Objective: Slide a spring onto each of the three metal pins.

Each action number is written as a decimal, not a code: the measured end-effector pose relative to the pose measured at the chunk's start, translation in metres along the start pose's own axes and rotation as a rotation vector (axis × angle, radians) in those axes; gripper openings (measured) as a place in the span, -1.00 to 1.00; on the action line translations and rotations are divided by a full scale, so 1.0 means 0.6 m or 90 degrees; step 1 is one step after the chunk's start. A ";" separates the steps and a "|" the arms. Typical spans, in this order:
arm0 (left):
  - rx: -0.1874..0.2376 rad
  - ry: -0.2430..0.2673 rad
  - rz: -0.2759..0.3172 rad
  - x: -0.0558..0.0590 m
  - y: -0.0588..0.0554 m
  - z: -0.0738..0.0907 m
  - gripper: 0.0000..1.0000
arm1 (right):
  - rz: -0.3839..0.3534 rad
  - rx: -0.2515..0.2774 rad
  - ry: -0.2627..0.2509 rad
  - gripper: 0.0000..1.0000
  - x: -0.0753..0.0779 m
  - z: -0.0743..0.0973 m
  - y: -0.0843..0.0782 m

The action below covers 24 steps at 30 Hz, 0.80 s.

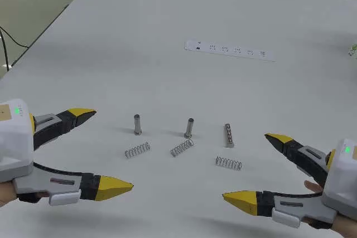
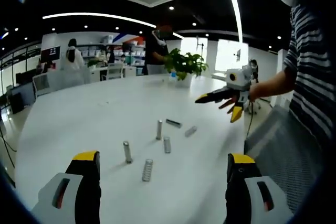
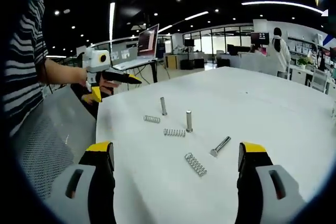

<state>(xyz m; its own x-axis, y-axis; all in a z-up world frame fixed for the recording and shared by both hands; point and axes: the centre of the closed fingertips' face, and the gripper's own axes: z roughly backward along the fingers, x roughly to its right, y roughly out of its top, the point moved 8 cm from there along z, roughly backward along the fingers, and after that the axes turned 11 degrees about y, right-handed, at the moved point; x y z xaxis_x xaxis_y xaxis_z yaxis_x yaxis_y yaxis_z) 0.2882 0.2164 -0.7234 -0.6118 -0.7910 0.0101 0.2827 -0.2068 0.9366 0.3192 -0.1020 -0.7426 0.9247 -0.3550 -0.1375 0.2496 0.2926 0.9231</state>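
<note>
Three metal pins are on the white table. The left pin (image 1: 137, 125) and the middle pin (image 1: 189, 127) stand upright, while the right pin (image 1: 228, 135) lies flat. A loose spring lies in front of each: left spring (image 1: 137, 150), middle spring (image 1: 182, 147), right spring (image 1: 228, 163). My left gripper (image 1: 110, 149) hovers open at the left of the row, and my right gripper (image 1: 247, 165) hovers open at the right. Both hold nothing. The right gripper view has the lying pin (image 3: 220, 146) and nearest spring (image 3: 195, 163) ahead of its jaws. In the left gripper view, a spring (image 2: 148, 169) lies nearest.
A white power strip (image 1: 228, 49) lies farther back on the table (image 1: 111, 54). The table's left edge runs diagonally at the far left. A potted plant (image 2: 184, 64) stands at the far end, and people stand in the background.
</note>
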 end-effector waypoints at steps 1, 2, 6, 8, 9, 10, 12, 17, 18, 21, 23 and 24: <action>0.002 0.000 -0.001 0.001 0.000 0.000 0.96 | 0.000 -0.001 0.001 0.95 0.000 0.000 -0.001; 0.001 -0.002 0.000 0.001 0.000 0.000 0.96 | 0.001 -0.003 0.001 0.95 0.000 -0.001 -0.001; 0.000 -0.004 0.000 0.002 -0.002 -0.001 0.96 | 0.008 -0.009 -0.002 0.95 0.002 -0.002 0.000; 0.001 -0.003 -0.001 0.002 -0.001 -0.001 0.96 | 0.013 -0.010 -0.004 0.95 0.004 -0.003 0.001; 0.001 -0.003 0.000 0.002 -0.001 0.000 0.96 | 0.013 -0.009 -0.004 0.95 0.004 -0.003 0.002; 0.002 -0.004 0.001 0.002 -0.001 0.000 0.96 | 0.011 -0.006 -0.003 0.95 0.004 -0.004 0.002; 0.002 -0.003 0.001 0.002 -0.001 0.001 0.96 | 0.011 -0.006 -0.003 0.95 0.004 -0.004 0.001; 0.003 0.000 0.005 0.000 -0.001 0.001 0.96 | 0.009 -0.005 -0.002 0.95 0.002 -0.005 -0.001; 0.003 0.000 0.004 0.000 -0.001 0.001 0.96 | 0.011 -0.008 -0.002 0.95 0.002 -0.005 -0.002; 0.005 -0.002 0.004 0.003 0.000 0.000 0.96 | 0.011 -0.011 -0.002 0.94 0.002 -0.005 -0.003; 0.005 -0.004 0.003 0.005 0.000 -0.001 0.96 | 0.004 -0.002 -0.003 0.93 0.002 -0.004 -0.002; 0.004 -0.005 0.002 0.005 0.000 -0.001 0.96 | 0.001 -0.002 -0.003 0.92 0.002 -0.004 -0.002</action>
<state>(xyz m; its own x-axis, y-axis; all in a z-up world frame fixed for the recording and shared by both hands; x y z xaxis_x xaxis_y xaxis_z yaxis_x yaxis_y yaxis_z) 0.2868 0.2136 -0.7236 -0.6161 -0.7875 0.0159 0.2806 -0.2006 0.9386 0.3208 -0.1009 -0.7447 0.9236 -0.3589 -0.1349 0.2498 0.2963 0.9218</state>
